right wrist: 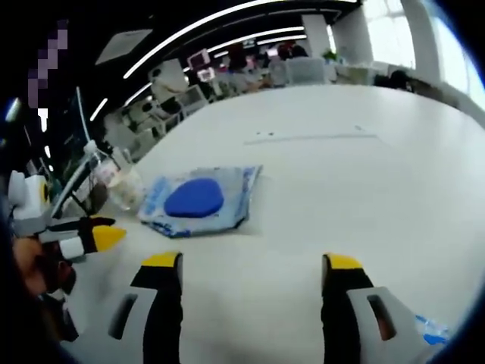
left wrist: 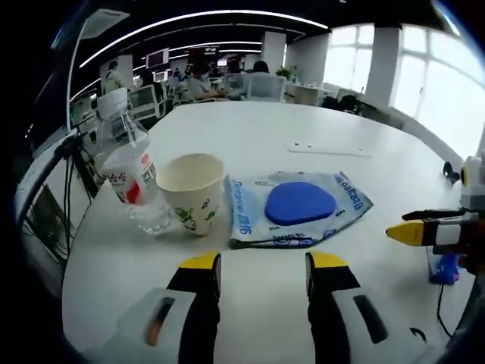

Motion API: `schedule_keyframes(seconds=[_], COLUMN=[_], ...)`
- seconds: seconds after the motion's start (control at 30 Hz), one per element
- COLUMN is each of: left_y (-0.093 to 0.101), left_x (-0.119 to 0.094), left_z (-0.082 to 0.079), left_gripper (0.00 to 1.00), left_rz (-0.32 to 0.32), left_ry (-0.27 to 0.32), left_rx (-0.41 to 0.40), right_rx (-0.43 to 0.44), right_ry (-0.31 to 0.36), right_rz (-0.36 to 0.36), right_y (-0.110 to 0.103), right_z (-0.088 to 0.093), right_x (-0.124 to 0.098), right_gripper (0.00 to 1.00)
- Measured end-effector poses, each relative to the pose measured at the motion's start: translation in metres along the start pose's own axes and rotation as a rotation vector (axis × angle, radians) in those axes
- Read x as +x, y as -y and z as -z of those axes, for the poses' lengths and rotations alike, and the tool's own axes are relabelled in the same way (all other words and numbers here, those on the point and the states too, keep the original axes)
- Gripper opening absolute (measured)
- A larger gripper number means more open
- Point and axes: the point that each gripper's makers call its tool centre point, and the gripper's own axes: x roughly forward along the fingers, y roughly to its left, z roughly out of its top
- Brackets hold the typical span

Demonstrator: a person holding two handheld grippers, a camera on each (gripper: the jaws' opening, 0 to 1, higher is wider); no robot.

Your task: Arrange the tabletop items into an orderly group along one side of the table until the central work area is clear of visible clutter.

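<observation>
Three items sit together near one edge of the white table [left wrist: 318, 129] in the left gripper view: a clear plastic water bottle [left wrist: 127, 163] with a white cap and a red-and-white label, a paper cup [left wrist: 192, 191] printed with green leaves just beside the bottle and seemingly touching it, and a flat packet of wipes [left wrist: 295, 206] with a blue oval patch on top, lying beside the cup on its other side. The left gripper [left wrist: 263, 274] rises from the bottom of this view with its yellow-tipped jaws apart and nothing between them, held just short of the cup and the packet. From the right side of this view the right gripper [left wrist: 424, 231] comes in, showing a yellow tip and dark jaw ends close together; whether they meet cannot be told from this angle. Desks, monitors and seated people fill the room beyond the table. In the right gripper view, the right gripper [right wrist: 250, 265] has its jaws spread wide with bare tabletop between them. The packet of wipes [right wrist: 201, 199] lies ahead and to the left, with the bottle [right wrist: 114, 180] at the table's edge beyond it. The left gripper [right wrist: 95, 236] enters from the left, its yellow tip pointing toward the packet.
</observation>
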Motion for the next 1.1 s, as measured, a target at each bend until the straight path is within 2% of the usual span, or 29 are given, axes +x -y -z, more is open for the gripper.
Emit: schedule_keyframes(seconds=[0.23,0.37,0.7,0.87,0.97,1.1], left_y=[0.000,0.000,0.009,0.013,0.014,0.016], left_x=[-0.013,-0.019,-0.037,-0.046,-0.051,-0.060], left_z=[0.003,0.007,0.009,0.013,0.015,0.020], left_gripper=[0.56,0.61,0.74,0.78,0.80,0.83], left_rz=[0.020,0.030,0.083,0.099,0.106,0.120], left_ry=[0.046,0.052,0.101,0.111,0.118,0.125], left_rx=[0.006,0.009,0.033,0.044,0.042,0.039], right_rx=[-0.022,-0.034,-0.058,-0.086,-0.094,-0.116], right_ry=[0.006,0.009,0.030,0.027,0.054,0.044], right_rz=[-0.012,-0.012,-0.030,-0.044,-0.057,-0.054], right_y=[-0.005,-0.007,-0.013,-0.015,-0.018,-0.015], right_z=[0.007,0.010,0.013,0.019,0.020,0.027], right_x=[-0.009,-0.016,-0.032,-0.043,-0.050,-0.060], right_gripper=[0.81,0.84,0.89,0.92,0.94,0.96])
